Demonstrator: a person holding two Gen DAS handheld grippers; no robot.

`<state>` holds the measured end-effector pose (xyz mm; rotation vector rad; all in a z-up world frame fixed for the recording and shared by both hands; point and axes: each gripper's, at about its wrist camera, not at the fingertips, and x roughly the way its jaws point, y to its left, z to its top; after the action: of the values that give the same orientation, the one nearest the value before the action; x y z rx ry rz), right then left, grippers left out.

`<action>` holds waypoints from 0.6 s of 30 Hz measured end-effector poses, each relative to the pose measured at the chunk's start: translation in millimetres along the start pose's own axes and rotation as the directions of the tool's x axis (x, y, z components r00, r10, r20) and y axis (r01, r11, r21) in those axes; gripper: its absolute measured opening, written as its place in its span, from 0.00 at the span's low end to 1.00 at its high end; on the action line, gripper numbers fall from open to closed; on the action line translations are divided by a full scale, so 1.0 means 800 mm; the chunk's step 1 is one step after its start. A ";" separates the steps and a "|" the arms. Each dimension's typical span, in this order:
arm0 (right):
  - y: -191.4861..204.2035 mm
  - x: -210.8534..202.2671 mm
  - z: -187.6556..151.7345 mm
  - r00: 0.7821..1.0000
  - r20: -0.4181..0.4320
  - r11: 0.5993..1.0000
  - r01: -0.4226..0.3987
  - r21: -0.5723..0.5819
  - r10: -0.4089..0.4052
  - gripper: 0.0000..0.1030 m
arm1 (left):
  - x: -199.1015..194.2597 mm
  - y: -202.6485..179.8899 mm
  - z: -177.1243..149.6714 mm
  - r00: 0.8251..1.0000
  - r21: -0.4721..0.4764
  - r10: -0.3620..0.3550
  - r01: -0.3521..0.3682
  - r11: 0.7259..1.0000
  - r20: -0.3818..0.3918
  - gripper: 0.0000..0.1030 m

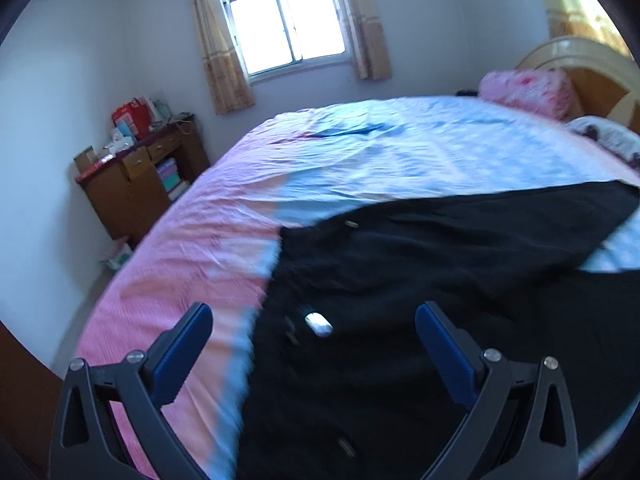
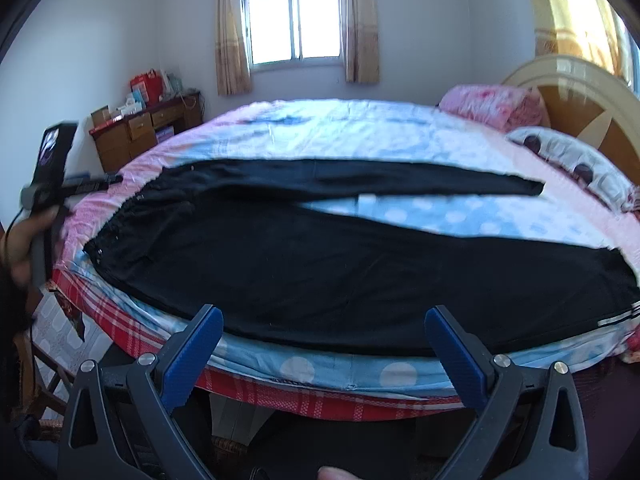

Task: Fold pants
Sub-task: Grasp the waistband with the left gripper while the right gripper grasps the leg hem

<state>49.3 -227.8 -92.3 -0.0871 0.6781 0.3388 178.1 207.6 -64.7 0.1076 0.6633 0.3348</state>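
A pair of black pants [image 2: 320, 264] lay spread flat along the near side of a bed [image 2: 360, 136] covered by a pink and blue polka-dot sheet. In the right wrist view the waistband sat at the left end, and the two legs ran off to the right, parted in a narrow V with a wedge of blue sheet showing between them. The far leg ended well short of the white pillow [image 2: 568, 160] at the headboard [image 2: 580, 92]; the near leg reached the right edge of the picture.

The right gripper [image 2: 324, 322] hung in front of the near edge of the mattress, its blue-padded jaws spread wide and holding nothing. The near leg of the pants lay just beyond the fingertips, its hem line crossing the gap between them, apart from both pads.

The left gripper [image 1: 314, 316] hovered above the waist end of the pants, jaws likewise wide apart and empty. Black cloth filled the space between its fingers, with a small pale tag [image 1: 319, 324] on the fabric between the tips; the left pad stood over pink sheet just beside the waistband's edge. Whether the pads touched the cloth could not be told.

In the right wrist view a hand [image 2: 24, 244] gripped that left tool's handle at the far left.
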 end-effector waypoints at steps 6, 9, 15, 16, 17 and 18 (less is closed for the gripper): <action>-0.028 0.032 0.011 0.998 -0.054 0.996 0.034 0.087 -0.029 0.99 | 0.133 0.016 0.063 0.991 0.035 -0.027 0.032 0.999 -0.129 1.00; -0.050 0.046 0.018 0.996 -0.072 0.989 0.063 0.134 -0.053 0.99 | 0.186 0.017 0.079 0.981 0.042 -0.032 0.041 0.998 -0.192 0.93; -0.083 0.072 0.036 0.990 -0.111 0.982 0.108 0.153 -0.092 0.99 | 0.258 0.017 0.075 0.945 0.015 -0.100 0.110 0.994 -0.312 0.62; -0.091 0.076 0.044 0.989 -0.109 0.983 0.118 0.139 -0.104 0.99 | 0.261 0.018 0.071 0.939 0.003 -0.133 0.141 0.990 -0.316 0.61; -0.098 0.078 0.051 0.988 -0.105 0.983 0.126 0.131 -0.113 0.99 | 0.262 0.019 0.068 0.939 -0.007 -0.145 0.150 0.989 -0.313 0.60; -0.111 0.081 0.062 0.987 -0.097 0.982 0.142 0.124 -0.130 0.99 | 0.262 0.022 0.067 0.937 -0.022 -0.165 0.166 0.986 -0.310 0.57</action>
<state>156.2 -283.9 -97.0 -0.0238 0.7766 0.1591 360.7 295.4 -141.9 0.0018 0.9794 0.1883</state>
